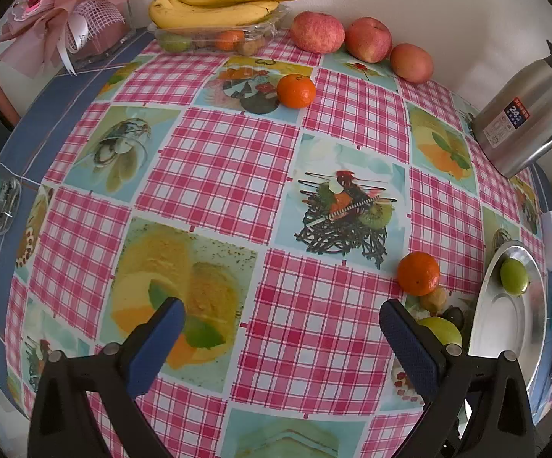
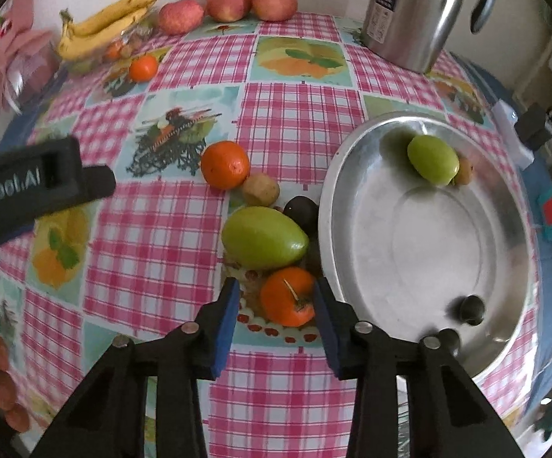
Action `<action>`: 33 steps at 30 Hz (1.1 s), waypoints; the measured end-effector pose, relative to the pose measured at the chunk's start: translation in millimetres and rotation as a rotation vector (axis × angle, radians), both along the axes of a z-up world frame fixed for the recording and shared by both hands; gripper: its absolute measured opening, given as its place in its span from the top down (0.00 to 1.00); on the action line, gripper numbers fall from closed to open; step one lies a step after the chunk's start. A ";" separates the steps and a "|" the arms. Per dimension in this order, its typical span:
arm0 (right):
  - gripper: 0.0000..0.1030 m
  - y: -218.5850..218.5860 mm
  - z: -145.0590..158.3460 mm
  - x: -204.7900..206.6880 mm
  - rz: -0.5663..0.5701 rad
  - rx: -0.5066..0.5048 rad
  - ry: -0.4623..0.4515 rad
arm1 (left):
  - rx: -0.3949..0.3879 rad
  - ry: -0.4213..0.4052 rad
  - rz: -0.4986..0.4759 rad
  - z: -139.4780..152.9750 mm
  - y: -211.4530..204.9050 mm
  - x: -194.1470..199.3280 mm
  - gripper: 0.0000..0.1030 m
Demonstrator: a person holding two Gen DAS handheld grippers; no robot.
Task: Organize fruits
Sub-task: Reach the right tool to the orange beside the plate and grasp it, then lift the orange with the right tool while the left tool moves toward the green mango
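Note:
My right gripper (image 2: pixel 276 284) points down at a small orange fruit with a stem (image 2: pixel 287 299) lying beside the metal tray (image 2: pixel 505 305). The fruit sits between the blue pads: the right pad is against it and a gap shows at the left pad. A large green fruit (image 2: pixel 263 237), a dark fruit (image 2: pixel 301 210), a yellowish fruit (image 2: pixel 260 190) and a tangerine (image 2: pixel 225 165) crowd just beyond. In the tray lie a green fruit (image 2: pixel 433 159) and small dark fruits (image 2: pixel 472 309). My left gripper (image 1: pixel 281 303) hangs open over the checked tablecloth with nothing between its fingers.
Bananas (image 1: pixel 218 4) rest on a clear plastic box at the back, with three apples (image 1: pixel 367 39) along the wall and a lone tangerine (image 1: pixel 296 91) in front. A steel kettle (image 2: pixel 409 11) stands behind the tray. The left gripper's black housing (image 2: pixel 39 187) hangs at the left.

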State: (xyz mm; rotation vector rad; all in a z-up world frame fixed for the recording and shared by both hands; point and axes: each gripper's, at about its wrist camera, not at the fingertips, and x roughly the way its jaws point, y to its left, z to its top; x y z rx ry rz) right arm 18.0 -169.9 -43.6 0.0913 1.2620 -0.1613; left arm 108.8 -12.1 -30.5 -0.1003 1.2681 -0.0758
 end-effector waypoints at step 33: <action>0.79 -13.5 18.4 -4.5 -0.051 0.135 -0.140 | -0.105 0.015 0.092 0.8 17.8 1.8 0.00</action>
